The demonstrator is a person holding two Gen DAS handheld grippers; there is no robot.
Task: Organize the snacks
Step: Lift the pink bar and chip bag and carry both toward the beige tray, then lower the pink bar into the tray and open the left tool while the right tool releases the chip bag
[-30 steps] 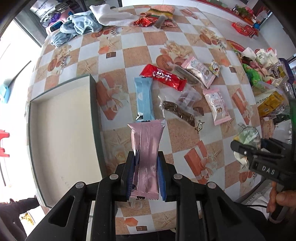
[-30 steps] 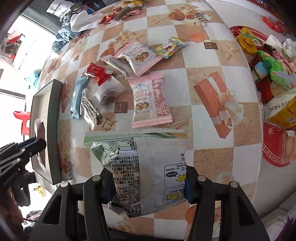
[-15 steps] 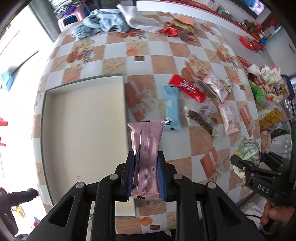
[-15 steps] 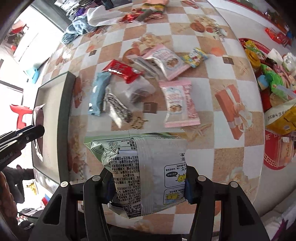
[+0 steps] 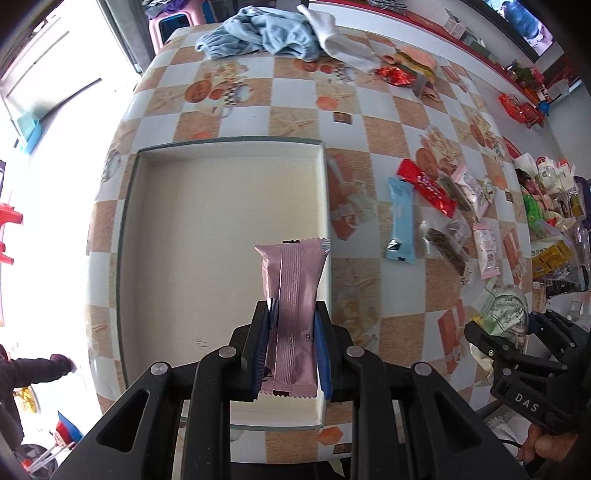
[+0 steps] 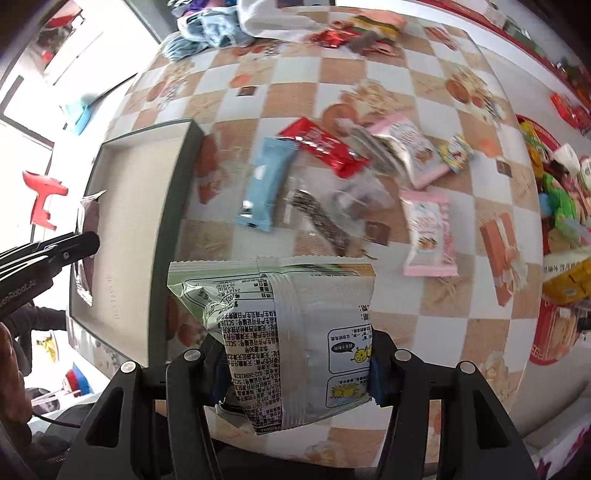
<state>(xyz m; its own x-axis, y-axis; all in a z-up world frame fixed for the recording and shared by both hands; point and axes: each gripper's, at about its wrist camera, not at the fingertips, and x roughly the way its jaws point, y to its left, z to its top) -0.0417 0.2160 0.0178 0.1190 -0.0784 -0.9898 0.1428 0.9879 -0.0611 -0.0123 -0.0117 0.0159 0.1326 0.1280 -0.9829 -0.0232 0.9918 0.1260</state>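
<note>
My left gripper (image 5: 291, 325) is shut on a pink snack bar (image 5: 293, 284), held above the right side of a shallow cream box (image 5: 221, 229) with a dark green rim. My right gripper (image 6: 297, 350) is shut on a white and green snack bag (image 6: 295, 332) over the checkered table, to the right of the box (image 6: 125, 206). In the left wrist view the right gripper (image 5: 524, 365) and its bag (image 5: 506, 310) show at the right edge. The right wrist view shows the left gripper (image 6: 48, 254) and pink bar (image 6: 86, 243) over the box.
Loose snacks lie right of the box: a blue bar (image 5: 400, 221), a red packet (image 5: 428, 186), a clear bag of dark pieces (image 5: 447, 243) and pink packets (image 5: 487, 251). Blue and white cloths (image 5: 266, 33) lie at the far edge. More packaged goods (image 5: 550, 229) crowd the right.
Both grippers have moved left across the table with their snacks. The pink bar went from over the tablecloth to over the box. The right gripper came closer to the box.
</note>
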